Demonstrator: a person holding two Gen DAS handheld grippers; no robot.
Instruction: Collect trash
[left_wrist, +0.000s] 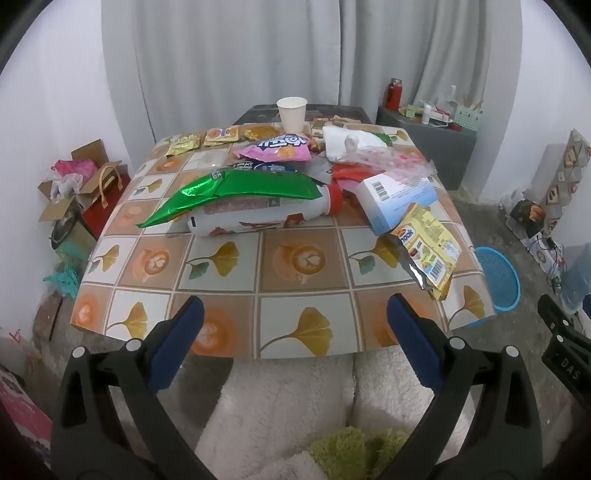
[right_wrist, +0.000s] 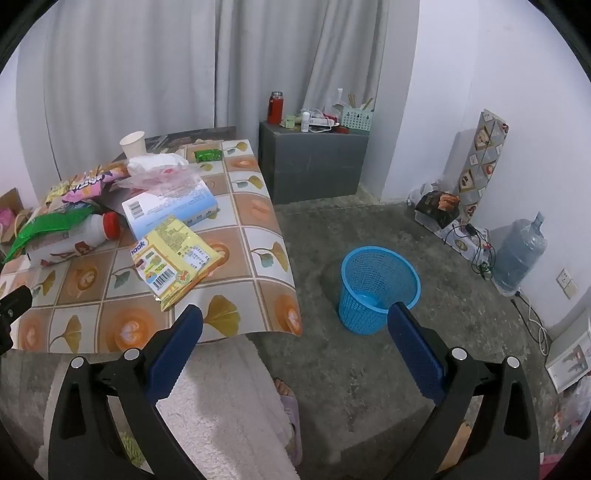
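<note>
Trash lies heaped on the tiled table (left_wrist: 221, 295): a green foil wrapper (left_wrist: 236, 194) over a white bottle with a red cap (left_wrist: 258, 218), a pink snack bag (left_wrist: 277, 149), a blue-white box (left_wrist: 395, 199), a yellow snack packet (left_wrist: 428, 251), a paper cup (left_wrist: 291, 112) and white tissue (left_wrist: 343, 142). The blue mesh bin (right_wrist: 376, 288) stands on the floor right of the table. My left gripper (left_wrist: 293, 314) is open and empty over the table's near edge. My right gripper (right_wrist: 295, 321) is open and empty, between table corner and bin; the yellow packet (right_wrist: 173, 258) is just ahead-left.
Small packets (left_wrist: 221, 134) line the table's far edge. A grey cabinet (right_wrist: 314, 162) with a red flask stands behind. Boxes and bags (left_wrist: 81, 184) sit on the floor left. A water jug (right_wrist: 517, 254) and cables are at the right wall. A white fluffy cloth (right_wrist: 221, 406) lies below.
</note>
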